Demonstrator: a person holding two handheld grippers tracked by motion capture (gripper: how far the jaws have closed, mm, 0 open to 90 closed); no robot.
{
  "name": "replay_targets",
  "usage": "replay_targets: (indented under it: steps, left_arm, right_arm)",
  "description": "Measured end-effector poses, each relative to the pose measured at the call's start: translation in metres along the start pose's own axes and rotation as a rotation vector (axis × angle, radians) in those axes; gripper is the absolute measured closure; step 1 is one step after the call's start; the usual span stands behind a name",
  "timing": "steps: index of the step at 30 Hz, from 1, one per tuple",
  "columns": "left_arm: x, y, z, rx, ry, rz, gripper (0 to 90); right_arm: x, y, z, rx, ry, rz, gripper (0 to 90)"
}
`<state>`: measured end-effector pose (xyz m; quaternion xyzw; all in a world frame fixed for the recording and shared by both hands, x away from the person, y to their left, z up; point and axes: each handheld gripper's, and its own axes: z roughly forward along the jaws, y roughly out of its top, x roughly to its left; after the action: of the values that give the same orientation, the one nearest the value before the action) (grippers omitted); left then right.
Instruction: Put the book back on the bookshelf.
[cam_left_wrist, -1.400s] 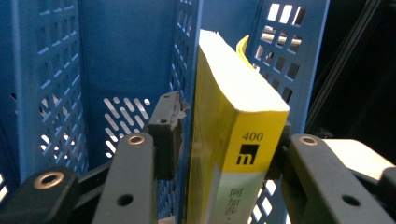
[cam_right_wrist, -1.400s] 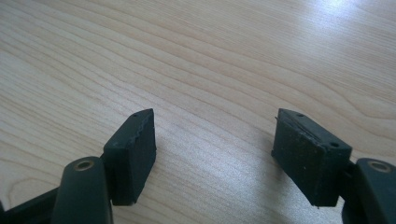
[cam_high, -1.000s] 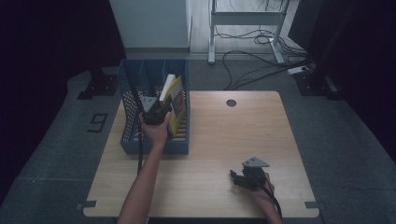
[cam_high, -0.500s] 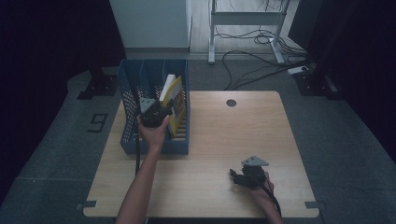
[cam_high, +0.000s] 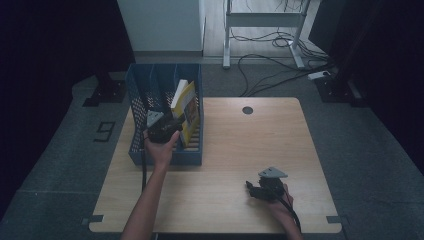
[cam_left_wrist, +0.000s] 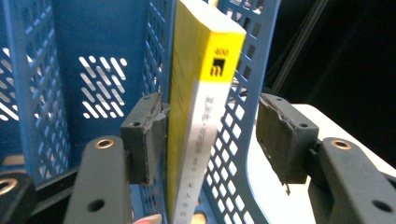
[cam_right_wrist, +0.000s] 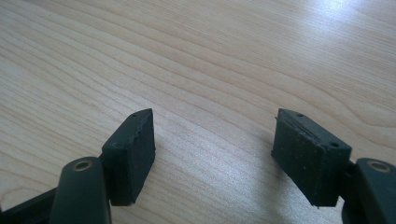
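A yellow book (cam_high: 188, 106) stands upright in the right-hand slot of a blue mesh file rack (cam_high: 145, 85) at the table's back left. My left gripper (cam_high: 167, 129) is at the rack's near end, held by a hand. In the left gripper view the yellow book (cam_left_wrist: 201, 70) and the rack's mesh wall (cam_left_wrist: 238, 140) stand between the jaws of the left gripper (cam_left_wrist: 212, 135). These jaws have just been opening, and the right pad (cam_left_wrist: 280, 140) is clear of the wall. My right gripper (cam_high: 252, 188) rests open near the table's front right, and in its own view the right gripper (cam_right_wrist: 215, 149) holds nothing over bare wood.
A white book or folder (cam_high: 179, 92) leans behind the yellow one. The wooden table (cam_high: 240, 145) has a round cable hole (cam_high: 247, 110) near its back edge. Beyond it are cables (cam_high: 270, 50) on the floor, a white cabinet (cam_high: 160, 25) and a metal frame.
The left hand has edged slightly back toward the person at the rack's near end. The right hand and its gripper have stayed in place.
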<state>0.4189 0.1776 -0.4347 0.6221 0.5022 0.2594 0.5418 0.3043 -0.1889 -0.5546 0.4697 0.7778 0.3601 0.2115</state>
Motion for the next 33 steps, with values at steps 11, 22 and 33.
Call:
replay_targets:
  steps: [11, 22, 33]
  left_arm:
    - [-0.002, -0.008, -0.023, 0.023, -0.048, 0.019, 41.8]
    - [-0.008, -0.020, -0.050, 0.043, -0.102, 0.039, 41.7]
    - [-0.012, -0.047, -0.073, 0.117, -0.195, 0.041, 41.2]
  right_arm:
    - [0.000, 0.000, 0.000, 0.000, -0.003, 0.003, 28.9]
    - [0.000, 0.000, 0.000, 0.000, -0.003, 0.004, 28.9]
    - [0.000, 0.000, 0.000, 0.000, -0.003, 0.003, 28.9]
